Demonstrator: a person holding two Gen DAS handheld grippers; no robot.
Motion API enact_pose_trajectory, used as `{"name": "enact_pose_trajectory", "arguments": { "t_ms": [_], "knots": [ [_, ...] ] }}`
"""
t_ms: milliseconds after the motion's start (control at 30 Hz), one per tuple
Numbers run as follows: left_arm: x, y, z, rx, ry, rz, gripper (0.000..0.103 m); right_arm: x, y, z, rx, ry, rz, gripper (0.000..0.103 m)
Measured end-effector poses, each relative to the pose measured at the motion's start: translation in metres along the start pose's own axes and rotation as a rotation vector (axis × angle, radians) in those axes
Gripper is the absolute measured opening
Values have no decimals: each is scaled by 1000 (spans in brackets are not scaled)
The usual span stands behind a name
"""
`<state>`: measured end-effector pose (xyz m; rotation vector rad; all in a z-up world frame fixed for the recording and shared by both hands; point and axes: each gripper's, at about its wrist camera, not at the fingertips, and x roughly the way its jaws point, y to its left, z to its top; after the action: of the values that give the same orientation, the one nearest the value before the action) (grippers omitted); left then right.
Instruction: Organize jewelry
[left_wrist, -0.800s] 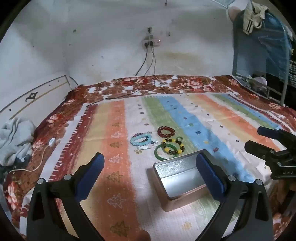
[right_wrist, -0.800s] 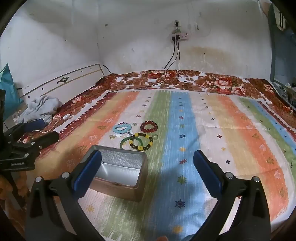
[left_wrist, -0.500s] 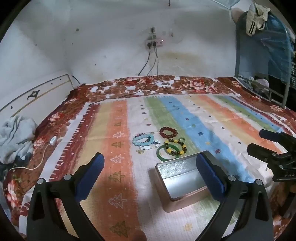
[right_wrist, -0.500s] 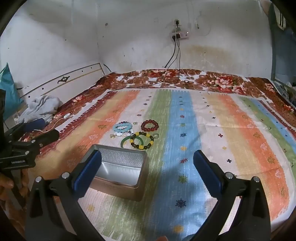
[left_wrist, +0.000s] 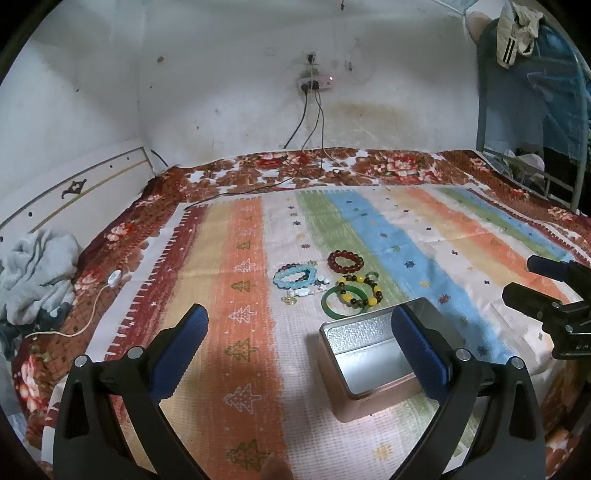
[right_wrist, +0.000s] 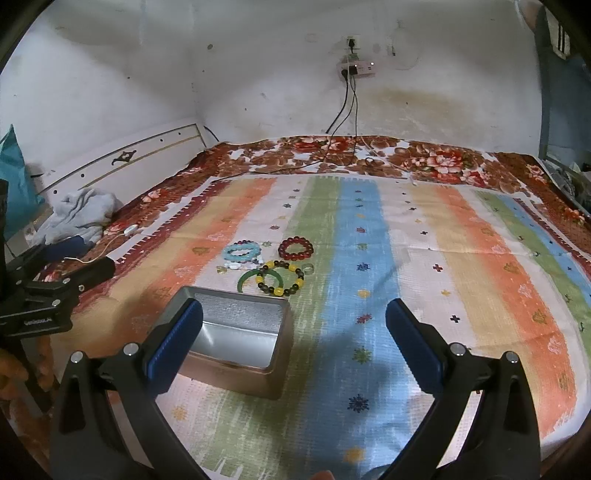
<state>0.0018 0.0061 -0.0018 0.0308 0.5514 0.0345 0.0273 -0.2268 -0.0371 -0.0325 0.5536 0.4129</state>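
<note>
Your fingers (left_wrist: 419, 354) on both grippers gape wide, empty, above the open tin (left_wrist: 373, 363), bracelets (left_wrist: 349, 293) clustered just beyond.

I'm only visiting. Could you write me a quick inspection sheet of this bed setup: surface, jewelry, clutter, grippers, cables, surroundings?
Surface: striped cloth spread over a floral blanket.
Job's things: open metal tin, nothing visible inside; beyond it a red bead bracelet, light blue bead bracelet, green bangle overlapped by a yellow and dark bead bracelet, and small pieces.
Clutter: crumpled grey cloth at the bed's left edge.
Grippers: left gripper and right gripper both open, fingers holding nothing.
Cables: two black leads hang from a wall socket; a white cable lies at left.
Surroundings: stained white wall.
</note>
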Motion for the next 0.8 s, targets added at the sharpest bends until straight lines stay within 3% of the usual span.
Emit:
{"name": "enact_pose_trajectory", "arguments": {
  "t_ms": [800],
  "knots": [
    [0, -9, -5, 18, 22, 7, 97, 0, -6, 2, 5, 9, 11, 98]
  ]
}}
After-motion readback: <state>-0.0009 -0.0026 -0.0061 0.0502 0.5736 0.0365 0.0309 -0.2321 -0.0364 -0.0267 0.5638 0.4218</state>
